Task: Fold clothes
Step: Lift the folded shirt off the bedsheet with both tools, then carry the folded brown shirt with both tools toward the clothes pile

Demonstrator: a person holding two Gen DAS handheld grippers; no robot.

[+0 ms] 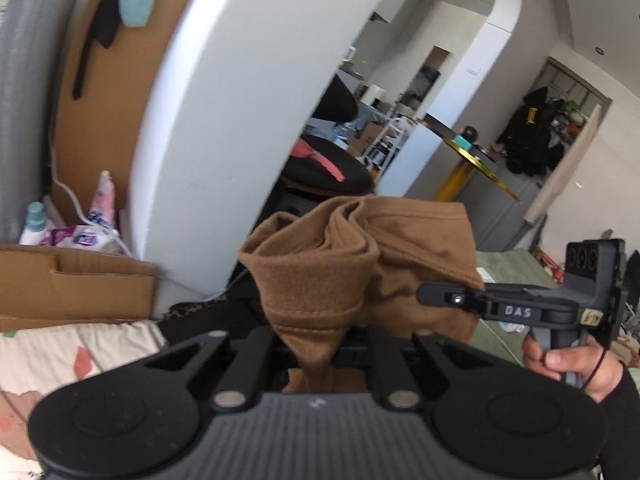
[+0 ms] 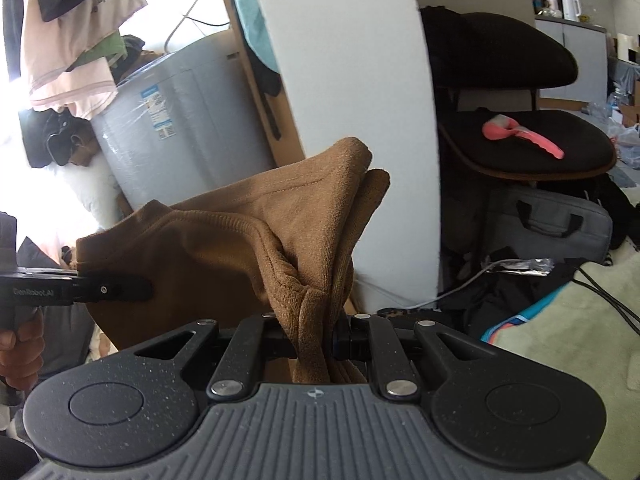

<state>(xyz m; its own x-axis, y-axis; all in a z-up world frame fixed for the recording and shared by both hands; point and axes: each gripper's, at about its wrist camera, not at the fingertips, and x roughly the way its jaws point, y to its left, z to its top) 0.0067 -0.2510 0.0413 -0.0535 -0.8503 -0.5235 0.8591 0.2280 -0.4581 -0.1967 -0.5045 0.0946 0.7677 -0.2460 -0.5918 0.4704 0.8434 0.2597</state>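
A brown garment point(image 1: 360, 264) is held up in the air between both grippers. My left gripper point(image 1: 314, 354) is shut on a bunched part of it, the cloth squeezed between the jaws. My right gripper point(image 2: 320, 346) is shut on another bunched part of the same brown garment point(image 2: 224, 248). In the left wrist view the right gripper point(image 1: 432, 294) reaches in from the right and its tip touches the cloth's edge. In the right wrist view the left gripper point(image 2: 136, 290) reaches in from the left at the cloth's other end. The cloth below the jaws is hidden.
A wide white pillar point(image 1: 224, 120) stands right behind the garment. A black chair point(image 2: 528, 152) holds a pink item point(image 2: 520, 136). A cardboard box point(image 1: 72, 288) is at the left, a grey wrapped appliance point(image 2: 180, 128) and hanging clothes point(image 2: 72, 40) nearby, and a pale green blanket point(image 2: 568, 328) at the right.
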